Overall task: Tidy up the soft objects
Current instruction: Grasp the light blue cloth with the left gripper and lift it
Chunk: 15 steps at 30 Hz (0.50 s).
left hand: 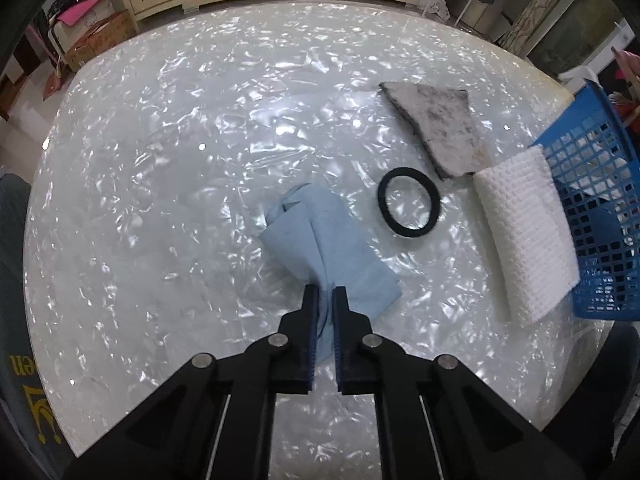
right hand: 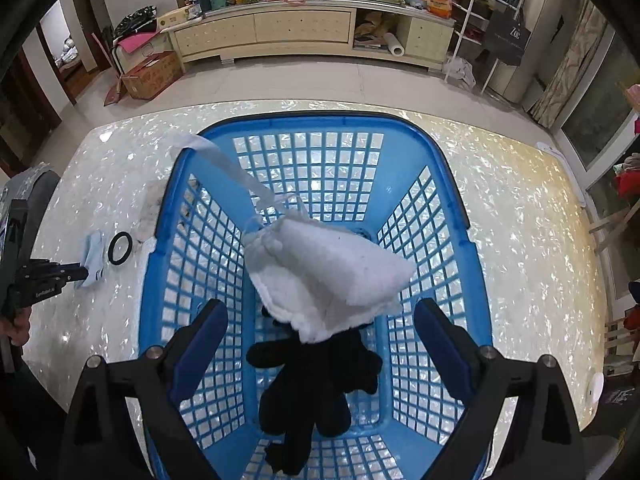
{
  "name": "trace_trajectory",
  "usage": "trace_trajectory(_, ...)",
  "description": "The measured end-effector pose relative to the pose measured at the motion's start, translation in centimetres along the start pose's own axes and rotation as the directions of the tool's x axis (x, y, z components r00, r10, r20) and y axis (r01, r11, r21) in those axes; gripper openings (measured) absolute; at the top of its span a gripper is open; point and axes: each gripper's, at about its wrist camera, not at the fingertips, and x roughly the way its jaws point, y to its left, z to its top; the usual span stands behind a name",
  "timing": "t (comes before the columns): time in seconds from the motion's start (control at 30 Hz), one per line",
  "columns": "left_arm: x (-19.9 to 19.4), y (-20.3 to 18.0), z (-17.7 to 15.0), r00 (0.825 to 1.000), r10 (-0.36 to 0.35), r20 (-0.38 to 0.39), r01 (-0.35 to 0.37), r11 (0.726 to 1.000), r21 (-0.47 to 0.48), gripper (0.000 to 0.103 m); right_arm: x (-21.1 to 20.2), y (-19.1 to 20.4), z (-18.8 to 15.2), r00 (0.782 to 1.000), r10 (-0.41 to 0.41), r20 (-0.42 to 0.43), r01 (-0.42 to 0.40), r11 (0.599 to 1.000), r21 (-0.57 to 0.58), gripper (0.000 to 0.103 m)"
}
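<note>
Left tongs (left hand: 324,300) pinching blue cloth (left hand: 320,232) on desk (left hand: 160,208), right tongs (right hand: 320,328) hanging wide over basket (right hand: 472,240) near desk's right edge, white pouch (right hand: 328,272) lying inside

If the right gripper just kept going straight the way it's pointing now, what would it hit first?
Most likely the white fluffy cloth inside the blue basket. The right gripper is open above the basket, with the cloth directly ahead between its fingers and a black glove below; depth is hard to judge.

Probably a home: cluttered sideboard (right hand: 304,32), tiled floor (right hand: 320,80).
</note>
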Motion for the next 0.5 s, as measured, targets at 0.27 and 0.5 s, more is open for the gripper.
trace_trajectory(0.27,-4.2,-2.2,-1.3,0.997,-0.043,0.065,0.039,0.997,0.061,0.006,-1.9,1.3,-1.6,1.0,-0.022,0.02,0.022,1.0,-0.006,0.099)
trace_trajectory(0.5,-8.6,-5.1,-2.5,0.988,-0.084,0.126,0.068,0.989,0.128,0.006,-3.9,2.5,-3.6,0.998,-0.025,0.05,0.027,0.999,-0.022,0.103)
